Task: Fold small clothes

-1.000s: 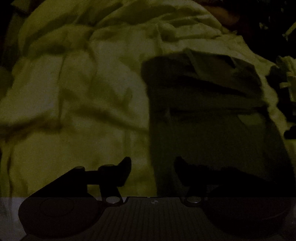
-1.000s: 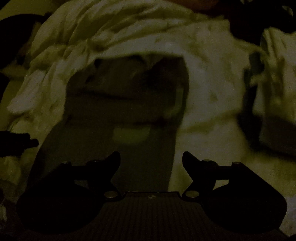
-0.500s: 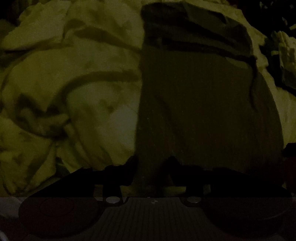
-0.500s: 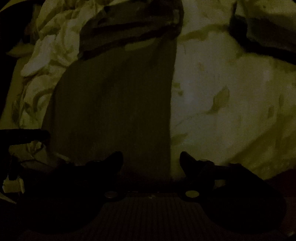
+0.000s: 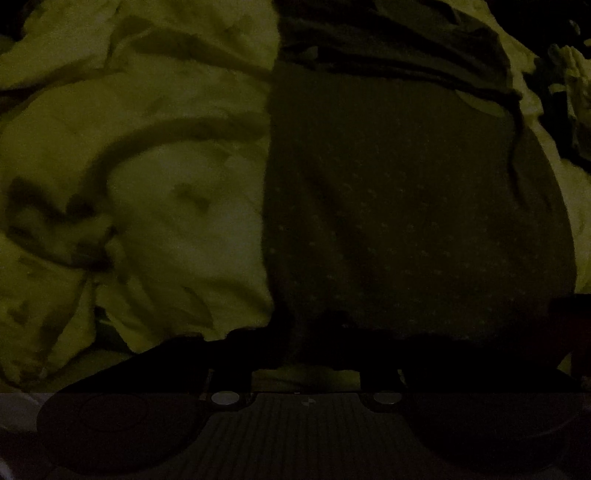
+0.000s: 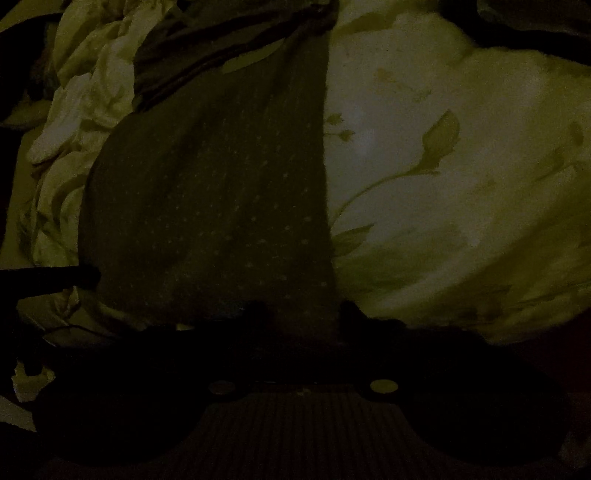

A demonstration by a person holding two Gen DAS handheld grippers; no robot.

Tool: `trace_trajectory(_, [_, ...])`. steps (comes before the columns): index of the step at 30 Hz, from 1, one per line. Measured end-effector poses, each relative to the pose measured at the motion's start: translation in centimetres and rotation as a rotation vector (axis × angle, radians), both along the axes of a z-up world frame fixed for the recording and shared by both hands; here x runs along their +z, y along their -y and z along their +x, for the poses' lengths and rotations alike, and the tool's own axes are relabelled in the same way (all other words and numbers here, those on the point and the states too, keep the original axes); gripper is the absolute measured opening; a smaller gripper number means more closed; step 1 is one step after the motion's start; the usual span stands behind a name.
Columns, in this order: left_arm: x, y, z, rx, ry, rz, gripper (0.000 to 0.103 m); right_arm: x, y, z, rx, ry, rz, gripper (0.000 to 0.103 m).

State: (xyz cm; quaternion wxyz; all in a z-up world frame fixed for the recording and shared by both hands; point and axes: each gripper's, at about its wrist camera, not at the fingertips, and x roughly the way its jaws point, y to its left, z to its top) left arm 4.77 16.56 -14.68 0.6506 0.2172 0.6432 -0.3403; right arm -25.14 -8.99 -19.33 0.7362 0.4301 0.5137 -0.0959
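The scene is very dark. A small dark garment with pale dots [image 5: 413, 206] lies flat on a pale floral bedsheet [image 5: 155, 192]; it also shows in the right wrist view [image 6: 221, 206]. My left gripper [image 5: 314, 325] sits at the garment's near left corner, its jaws narrowed around the hem. My right gripper [image 6: 303, 314] sits at the near right corner, its jaws likewise close around the hem. The dark hides whether the pads pinch the cloth. The left gripper's finger [image 6: 51, 277] shows at the left edge of the right wrist view.
The bedsheet [image 6: 461, 184] is rumpled, with leaf prints. Crumpled pale cloth [image 6: 85, 103] lies at the far left of the garment. Another dark item [image 6: 535, 26] lies at the top right, and pale crumpled items [image 5: 572, 85] lie at the far right.
Both grippers have moved forward and down to the garment's near hem. Their jaws have narrowed from wide open to close around the cloth corners.
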Motion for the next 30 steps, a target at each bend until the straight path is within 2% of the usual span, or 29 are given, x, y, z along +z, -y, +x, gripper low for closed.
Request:
trace_trajectory(1, [0.0,0.0,-0.1,0.0,0.001,0.0,0.089,-0.1,0.0,0.1,-0.007,0.002,0.012,0.047])
trace_trajectory(2, [0.1,-0.1,-0.1,-0.001,0.006,0.001,0.082,-0.3,0.0,0.2,-0.014,0.001,0.026,0.045])
trace_trajectory(3, [0.1,-0.2,-0.1,0.0,0.009,0.001,0.072,-0.4,0.0,0.3,-0.017,-0.003,0.031,0.036])
trace_trajectory(4, [0.3,-0.3,0.0,0.004,0.006,-0.003,0.075,-0.4,-0.1,0.3,-0.014,-0.009,0.03,0.026])
trace_trajectory(6, [0.6,-0.8,0.3,0.018,-0.005,-0.016,0.068,-0.3,-0.1,0.4,-0.003,-0.013,0.028,0.014])
trace_trajectory(9, [1.0,-1.2,0.5,0.021,-0.011,-0.023,0.065,0.1,0.5,0.0,-0.005,-0.005,0.052,0.009])
trace_trajectory(14, [2.3,-1.1,1.1,0.052,-0.019,-0.054,0.064,1.6,1.3,0.0,-0.004,0.039,0.085,0.008])
trace_trajectory(19, [4.8,0.8,2.4,0.083,0.012,-0.127,0.064,3.4,3.5,0.8,-0.072,0.122,0.135,0.007])
trace_trajectory(23, [5.7,4.3,4.8,0.091,0.072,-0.178,0.064,4.6,7.3,2.5,-0.176,0.205,0.163,0.007])
trace_trajectory(25, [5.8,6.5,6.4,0.088,0.116,-0.178,0.064,4.8,9.5,3.7,-0.227,0.23,0.158,0.007])
trace_trajectory(30, [5.7,12.0,12.0,0.099,0.209,-0.207,0.063,4.7,15.9,7.5,-0.366,0.278,0.141,0.007])
